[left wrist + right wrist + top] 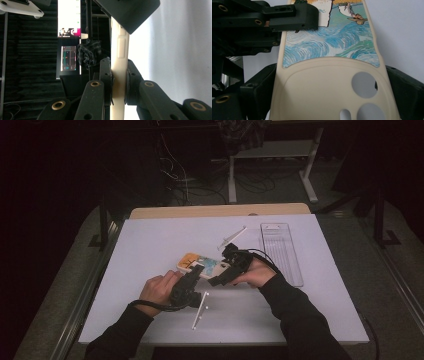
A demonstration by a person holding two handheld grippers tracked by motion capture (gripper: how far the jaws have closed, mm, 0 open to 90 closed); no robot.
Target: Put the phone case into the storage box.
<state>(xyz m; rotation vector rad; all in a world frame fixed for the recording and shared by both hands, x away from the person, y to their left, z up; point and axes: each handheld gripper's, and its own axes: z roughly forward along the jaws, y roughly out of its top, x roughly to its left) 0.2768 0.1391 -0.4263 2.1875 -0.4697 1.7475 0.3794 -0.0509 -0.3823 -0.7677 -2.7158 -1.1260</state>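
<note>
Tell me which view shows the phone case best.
The right gripper view: the phone case shows its painted back and camera cutouts. The left gripper view shows its cream edge; the high view shows it small, between both grippers.

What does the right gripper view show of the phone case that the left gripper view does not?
Right gripper view: the phone case's face, with blue wave artwork and round camera cutouts, gripped across its width. Left gripper view: the case edge-on with its side button bump, plus lit monitors behind. Both: the cream case clamped between that gripper's black jaws, with the other gripper also on it.
</note>
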